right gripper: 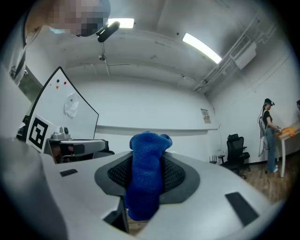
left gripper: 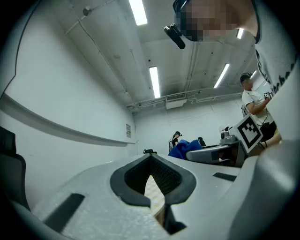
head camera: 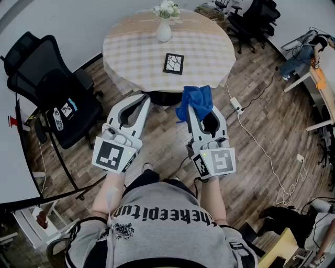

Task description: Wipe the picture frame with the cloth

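– Picture frame (head camera: pixel 173 63): where does it lie?

– Flat on the round table (head camera: pixel 123 49), on the checked tablecloth, toward the near edge and a little right of the middle. It has a black border, and the picture inside is white with dark lines. Nothing touches it.

– What else stands on the tabletop?

– 1 white vase (head camera: pixel 164 31) of white flowers (head camera: pixel 167 9), upright near the far edge, well apart from the frame.

– And the blue cloth (head camera: pixel 194 101)?

– It is pinched in the right gripper (head camera: pixel 196 116). The right gripper view shows both jaws clenched on it, with 1 bunched end rising above the tips and the rest hanging below the pads. In the head view the cloth hangs just outside the table's near edge, over the wooden floor, not on the tabletop.

– The left gripper (head camera: pixel 142 100)?

– Its jaws are drawn together at the tips with nothing held. The left gripper view shows only a narrow slit between the dark pads, and a strip of the checked tablecloth shows through it. That gripper also sits just short of the near edge, left of the right one. The 2 are side by side and apart.

– Anything around the table?

– A black office chair (head camera: pixel 57 97) stands off the table's left side. A white power strip (head camera: pixel 235 105) with a white cable lies on the floor off the right side.
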A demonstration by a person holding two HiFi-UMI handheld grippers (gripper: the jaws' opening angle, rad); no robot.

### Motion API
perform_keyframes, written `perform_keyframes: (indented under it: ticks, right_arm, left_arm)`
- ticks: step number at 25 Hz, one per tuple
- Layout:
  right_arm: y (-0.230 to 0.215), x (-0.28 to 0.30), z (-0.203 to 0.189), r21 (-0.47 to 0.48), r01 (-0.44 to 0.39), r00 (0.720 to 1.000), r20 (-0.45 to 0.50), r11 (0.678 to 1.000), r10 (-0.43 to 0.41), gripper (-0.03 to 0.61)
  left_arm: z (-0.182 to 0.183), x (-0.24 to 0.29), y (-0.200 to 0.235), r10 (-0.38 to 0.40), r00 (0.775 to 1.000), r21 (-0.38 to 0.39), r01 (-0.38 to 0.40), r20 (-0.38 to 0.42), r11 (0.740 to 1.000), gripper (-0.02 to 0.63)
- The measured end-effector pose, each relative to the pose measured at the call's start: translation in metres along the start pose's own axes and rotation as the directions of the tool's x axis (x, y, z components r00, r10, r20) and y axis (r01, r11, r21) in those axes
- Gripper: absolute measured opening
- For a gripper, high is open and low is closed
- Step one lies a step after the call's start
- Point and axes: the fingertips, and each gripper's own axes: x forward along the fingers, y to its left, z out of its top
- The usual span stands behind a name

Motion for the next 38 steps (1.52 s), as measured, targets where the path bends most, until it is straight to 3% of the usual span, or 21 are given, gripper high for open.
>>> perform_keyframes:
  ticks: [26,38]
  right_arm:
    - [0.026,0.033,-0.01,0.017,0.105,0.994,0.012,0.994,-0.105,0.146]
    - [0.006,0.068,-0.023,0.03,0.117,0.993,-0.021,0.993,-0.116,0.146]
  left_arm:
    - [-0.012,-0.004,0.055,-0.08,0.996,-0.019,0.081,0.035,0.997,0.015]
    - [-0.03,0.027,0.078,-0.088,0.996,-0.05,0.089,0.02,0.995,0.015]
